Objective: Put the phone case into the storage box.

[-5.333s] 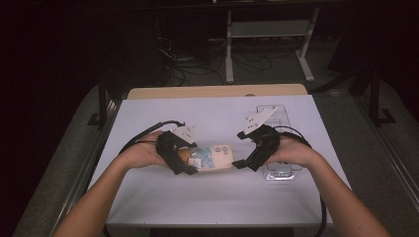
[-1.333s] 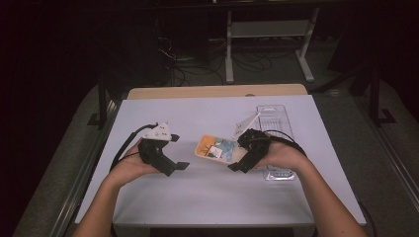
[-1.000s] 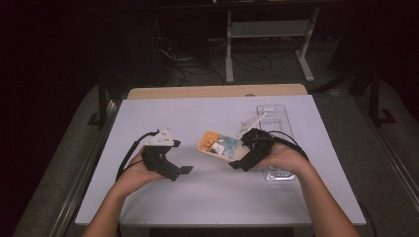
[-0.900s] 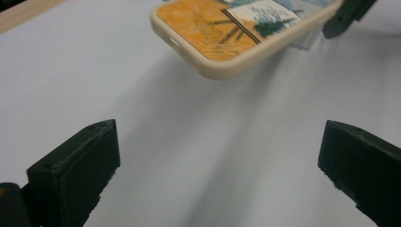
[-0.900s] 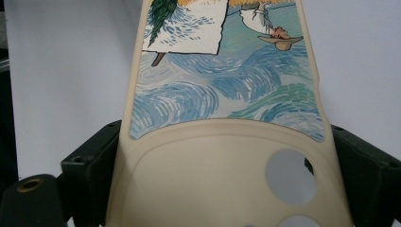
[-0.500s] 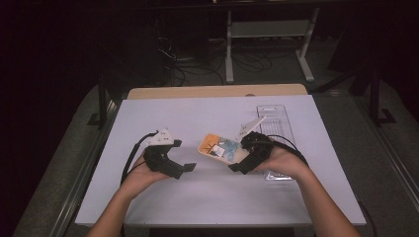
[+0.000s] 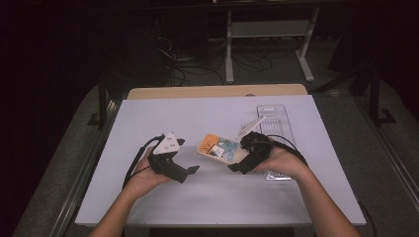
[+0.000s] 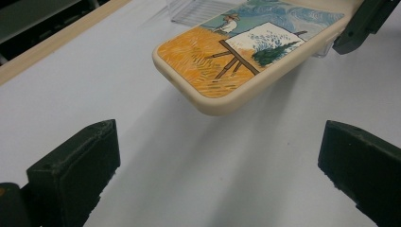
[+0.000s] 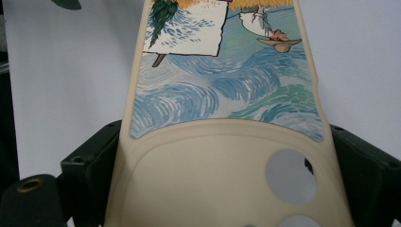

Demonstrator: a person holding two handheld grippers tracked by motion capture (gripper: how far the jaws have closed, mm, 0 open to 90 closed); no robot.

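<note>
A cream phone case (image 7: 219, 147) printed with a painting of a painter at an easel hangs a little above the white table (image 7: 197, 113), its camera-hole end clamped between the jaws of my right gripper (image 7: 236, 164). In the right gripper view the phone case (image 9: 222, 123) runs away from the jaws, which press on both of its long edges. My left gripper (image 7: 190, 171) is open to the left of the case, apart from it. In the left gripper view the orange end of the phone case (image 8: 246, 52) floats beyond the wide-apart jaws.
A clear plastic package tray (image 7: 275, 123) lies on the table at the right, partly under the right hand. A wooden strip (image 7: 217, 92) edges the far side of the table. Cables trail from both grippers.
The left gripper has let go of the case and drawn back to the left, then edged toward it again. The right gripper holds the case alone and has lifted it slightly.
</note>
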